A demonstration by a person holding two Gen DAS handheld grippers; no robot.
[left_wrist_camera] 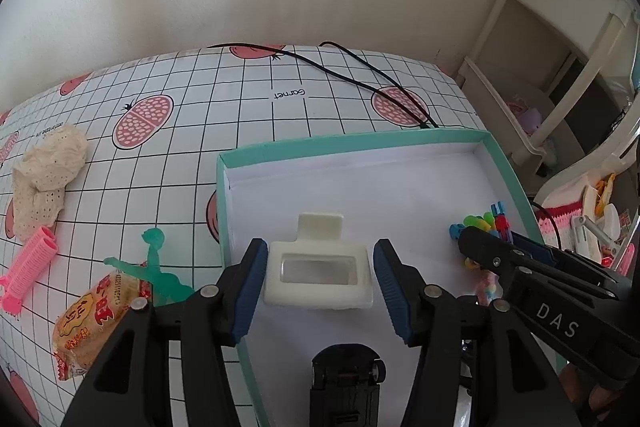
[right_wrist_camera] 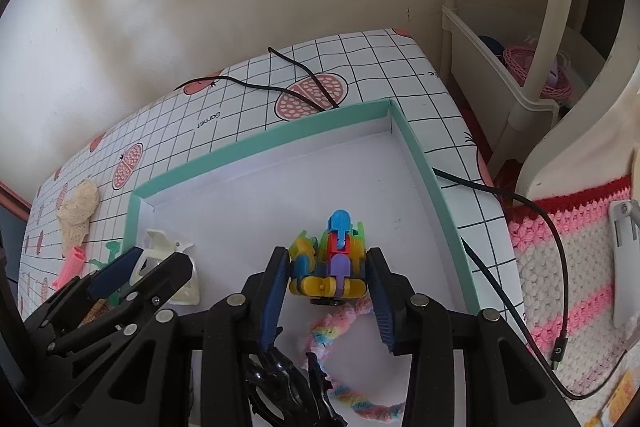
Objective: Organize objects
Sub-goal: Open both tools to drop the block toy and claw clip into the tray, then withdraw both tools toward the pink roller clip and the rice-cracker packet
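Note:
A shallow box (left_wrist_camera: 360, 141) with a turquoise rim and white floor lies on the gridded tablecloth. My left gripper (left_wrist_camera: 320, 255) points down into it, its blue pads against both sides of a white plastic case (left_wrist_camera: 318, 275) with a clear window, which sits on the box floor. To the right, my right gripper (right_wrist_camera: 328, 259) is shut on a colourful plastic block toy (right_wrist_camera: 332, 259), low over the floor of the box (right_wrist_camera: 256, 143). Each gripper shows at the edge of the other's view.
Inside the box lie a black toy car (left_wrist_camera: 346, 379), a rainbow braided cord (right_wrist_camera: 340, 327) and a black claw clip (right_wrist_camera: 288, 387). Left of it are a snack packet (left_wrist_camera: 96, 319), green figure (left_wrist_camera: 156, 267), pink roller (left_wrist_camera: 30, 267) and lace cloth (left_wrist_camera: 48, 171). A black cable (left_wrist_camera: 360, 71) crosses behind.

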